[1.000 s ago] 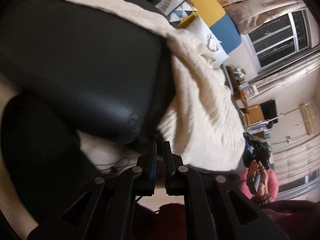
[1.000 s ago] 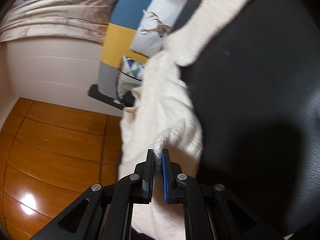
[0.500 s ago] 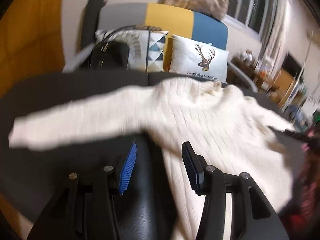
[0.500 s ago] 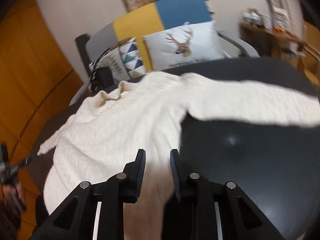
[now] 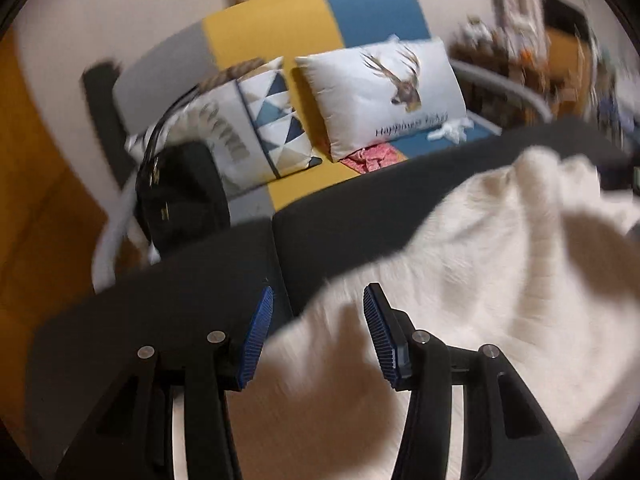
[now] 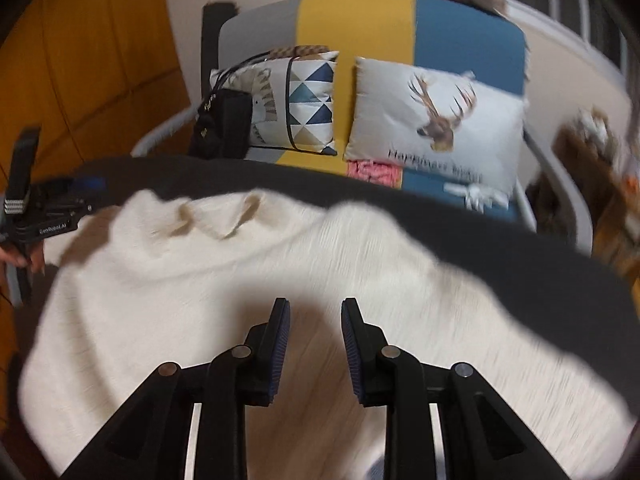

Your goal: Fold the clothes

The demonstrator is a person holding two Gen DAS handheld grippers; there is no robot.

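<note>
A cream knit sweater [image 5: 500, 280] lies spread on a black padded surface [image 5: 180, 292], blurred by motion. My left gripper [image 5: 318, 292] hovers open over the sweater's left edge, nothing between its blue pads [image 5: 256, 328]. In the right wrist view the sweater [image 6: 240, 272] fills the middle, its collar toward the far side. My right gripper [image 6: 315, 304] hangs above the sweater's body, open by a narrow gap with no cloth pinched. The left gripper [image 6: 40, 208] and a hand show at that view's left edge.
Beyond the black surface [image 6: 520, 248] stands a grey, yellow and blue sofa [image 6: 360, 20] with a deer cushion [image 6: 440, 120], a triangle-pattern cushion [image 6: 308, 100], a black handbag [image 6: 220, 128] and a red cloth [image 6: 372, 172]. Orange wooden floor [image 6: 80, 60] lies to the left.
Both grippers were shut on the sweater's edge a second ago; they have let go, opened and swung round above it to face the sofa.
</note>
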